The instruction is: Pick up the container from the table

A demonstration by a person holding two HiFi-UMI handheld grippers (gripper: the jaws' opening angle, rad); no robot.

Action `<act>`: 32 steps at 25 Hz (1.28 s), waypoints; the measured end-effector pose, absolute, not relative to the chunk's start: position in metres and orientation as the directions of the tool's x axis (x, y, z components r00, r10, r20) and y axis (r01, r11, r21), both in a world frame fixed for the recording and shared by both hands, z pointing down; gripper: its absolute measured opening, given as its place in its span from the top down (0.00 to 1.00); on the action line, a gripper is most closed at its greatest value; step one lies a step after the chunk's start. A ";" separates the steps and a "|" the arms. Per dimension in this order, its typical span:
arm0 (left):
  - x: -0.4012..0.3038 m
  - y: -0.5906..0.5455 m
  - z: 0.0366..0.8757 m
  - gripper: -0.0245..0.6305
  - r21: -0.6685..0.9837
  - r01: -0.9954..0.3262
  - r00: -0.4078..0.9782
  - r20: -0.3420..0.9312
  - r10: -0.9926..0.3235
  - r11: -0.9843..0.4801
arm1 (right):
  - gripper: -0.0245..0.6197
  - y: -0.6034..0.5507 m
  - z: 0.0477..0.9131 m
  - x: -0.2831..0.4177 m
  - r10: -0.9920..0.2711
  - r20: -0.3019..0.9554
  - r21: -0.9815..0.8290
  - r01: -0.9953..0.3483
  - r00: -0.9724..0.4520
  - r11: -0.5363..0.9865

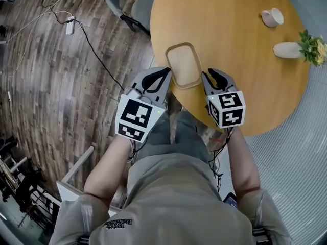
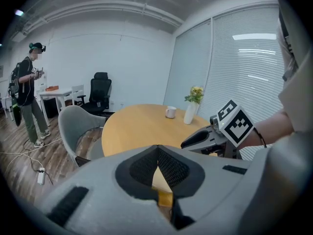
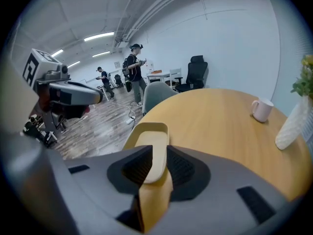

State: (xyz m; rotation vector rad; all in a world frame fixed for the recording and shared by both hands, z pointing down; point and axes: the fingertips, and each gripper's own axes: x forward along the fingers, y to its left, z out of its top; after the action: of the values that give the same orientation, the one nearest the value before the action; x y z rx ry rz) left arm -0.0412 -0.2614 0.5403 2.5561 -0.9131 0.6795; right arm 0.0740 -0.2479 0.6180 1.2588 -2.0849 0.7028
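Observation:
A tan, shallow, rounded-rectangle container [image 1: 183, 64] lies at the near edge of the round wooden table [image 1: 240, 65]. My left gripper [image 1: 167, 73] sits at its near-left corner, and its jaws meet on the thin rim. My right gripper [image 1: 205, 76] is at the near-right corner. In the right gripper view the container [image 3: 150, 146] runs into the narrow gap of the right gripper [image 3: 155, 153], pinched between the pads. In the left gripper view the left gripper [image 2: 157, 151] has its tips together over a tan sliver. Whether the container is off the table I cannot tell.
A white mug [image 1: 272, 17] and a white vase with flowers [image 1: 291, 50] stand at the table's far right. A grey chair [image 1: 133, 4] sits beyond the table's left side. A cable with a power strip [image 1: 70, 25] lies on the wood floor. A person [image 3: 134, 65] stands far off.

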 end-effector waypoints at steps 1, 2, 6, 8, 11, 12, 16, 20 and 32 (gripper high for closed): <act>-0.042 -0.261 0.545 0.93 0.155 -0.660 0.677 0.547 -0.493 -0.735 | 0.82 -0.248 0.624 0.074 -0.577 0.728 -0.136 -0.903 -0.370 0.408; -0.042 -0.261 0.549 0.93 0.158 -0.660 0.675 0.552 -0.489 -0.734 | 0.82 -0.248 0.630 0.074 -0.569 0.736 -0.140 -0.904 -0.367 0.404; -0.041 -0.260 0.566 0.93 0.170 -0.667 0.667 0.572 -0.478 -0.726 | 0.82 -0.246 0.656 0.077 -0.526 0.773 -0.135 -0.902 -0.355 0.411; -0.041 -0.259 0.574 0.93 0.178 -0.667 0.665 0.581 -0.470 -0.724 | 0.82 -0.244 0.666 0.077 -0.504 0.790 -0.126 -0.897 -0.349 0.424; -0.041 -0.256 0.585 0.93 0.186 -0.663 0.663 0.596 -0.453 -0.725 | 0.82 -0.243 0.678 0.077 -0.477 0.807 -0.133 -0.893 -0.349 0.429; -0.041 -0.254 0.588 0.93 0.190 -0.662 0.662 0.602 -0.446 -0.725 | 0.82 -0.242 0.681 0.076 -0.469 0.810 -0.141 -0.893 -0.353 0.429; -0.038 -0.249 0.602 0.93 0.208 -0.652 0.661 0.628 -0.411 -0.729 | 0.82 -0.241 0.690 0.072 -0.447 0.818 -0.160 -0.889 -0.362 0.428; -0.035 -0.245 0.607 0.93 0.219 -0.647 0.665 0.631 -0.399 -0.731 | 0.83 -0.240 0.699 0.071 -0.435 0.829 -0.160 -0.895 -0.351 0.416; -0.038 -0.248 0.594 0.93 0.197 -0.654 0.659 0.624 -0.421 -0.731 | 0.91 -0.242 0.698 0.078 -0.445 0.838 -0.141 -0.913 -0.315 0.382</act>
State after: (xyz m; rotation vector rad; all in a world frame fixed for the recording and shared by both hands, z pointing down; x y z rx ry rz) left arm -0.0385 -0.2479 0.5942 2.4693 -0.8437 0.7822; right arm 0.0783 -0.2416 0.6981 1.1701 -1.9156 0.8194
